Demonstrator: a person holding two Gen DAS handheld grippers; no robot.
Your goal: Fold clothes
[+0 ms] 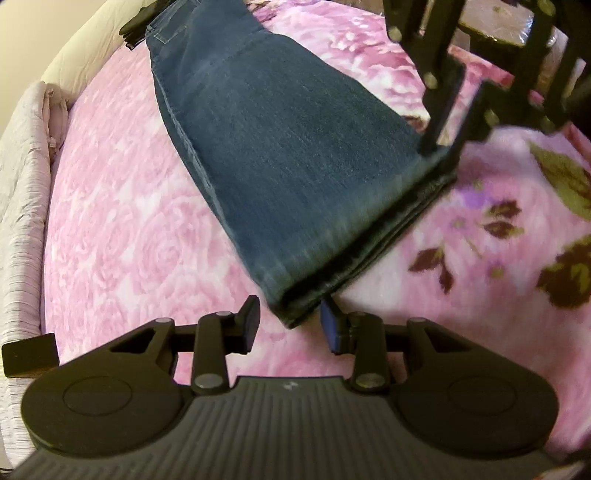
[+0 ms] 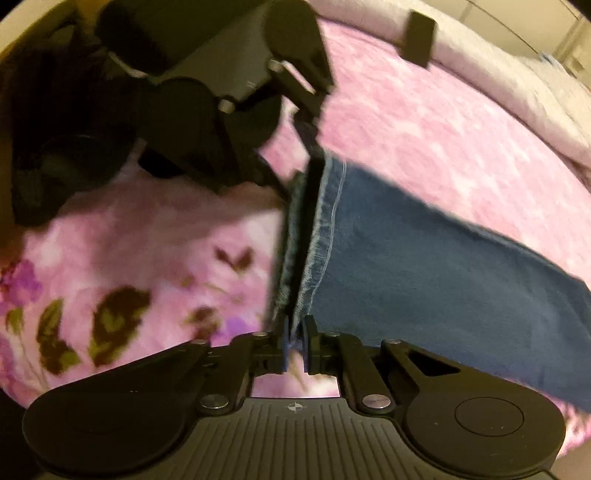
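Dark blue jeans (image 1: 280,147) lie folded lengthwise on a pink floral blanket (image 1: 122,229), leg hems nearest me. My left gripper (image 1: 290,325) stands open at one hem corner: the corner sits between its fingers and a strip of blanket shows beside the left pad. In the right wrist view the right gripper (image 2: 295,343) is shut on the other end of the hem (image 2: 317,236), denim pinched between its blue pads. The same right gripper (image 1: 441,149) shows in the left wrist view at the hem's far corner. The left gripper (image 2: 308,173) shows at the hem's far end.
A cream padded headboard (image 1: 74,55) and a pale quilted cushion (image 1: 22,184) border the bed on the left. A black folded item (image 1: 136,26) lies by the jeans' waist. Dark wooden furniture (image 1: 491,33) stands beyond the bed's edge.
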